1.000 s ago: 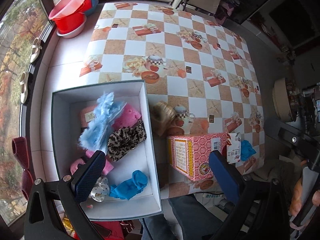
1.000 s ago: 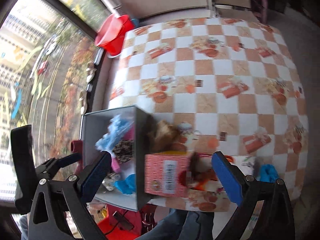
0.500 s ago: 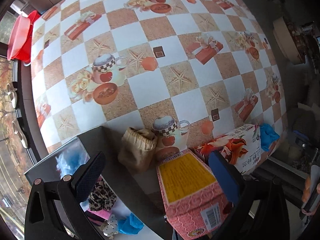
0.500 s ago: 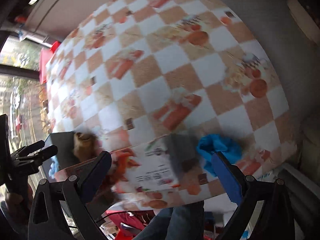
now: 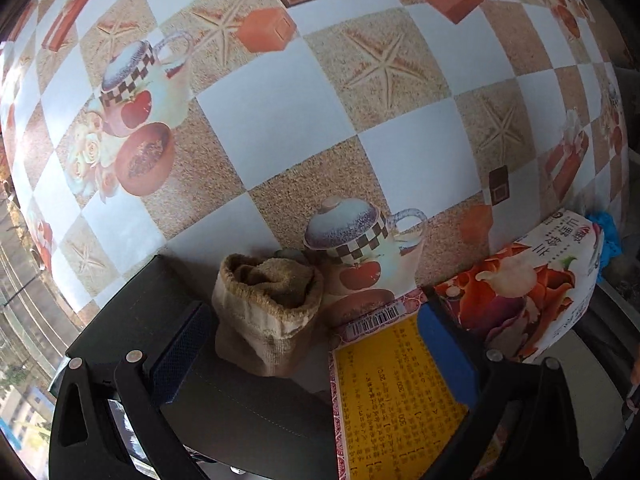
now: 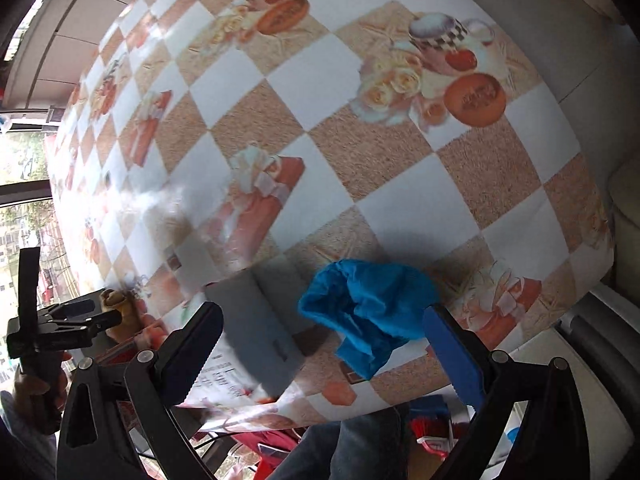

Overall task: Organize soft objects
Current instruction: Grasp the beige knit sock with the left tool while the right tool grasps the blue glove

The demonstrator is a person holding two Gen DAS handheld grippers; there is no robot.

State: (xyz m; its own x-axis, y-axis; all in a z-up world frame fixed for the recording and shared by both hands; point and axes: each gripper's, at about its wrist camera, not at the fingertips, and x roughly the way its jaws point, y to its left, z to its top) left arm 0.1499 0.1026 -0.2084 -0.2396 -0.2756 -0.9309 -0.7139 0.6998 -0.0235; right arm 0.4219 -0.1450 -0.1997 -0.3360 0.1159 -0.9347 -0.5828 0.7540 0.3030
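Left wrist view: our left gripper (image 5: 316, 354) gapes empty over the checkered tablecloth (image 5: 280, 104), tan pouch (image 5: 266, 312) between its fingers; our right gripper (image 6: 320, 350) gapes empty around the blue cloth (image 6: 368, 308).

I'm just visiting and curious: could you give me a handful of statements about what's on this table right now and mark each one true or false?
1. The left claw is open, with the tan fabric pouch lying between its pads. True.
2. The right claw is clamped shut on the blue soft item. False: it is open, and the blue item lies on the table between its pads, not gripped.
3. The tan pouch sits between the dark box wall and the pink printed carton. True.
4. The tablecloth is plain white. False: it is checkered, with printed cups, starfish and gift boxes.
5. The blue item rests on top of the tan pouch. False: they lie apart, on opposite sides of the carton.
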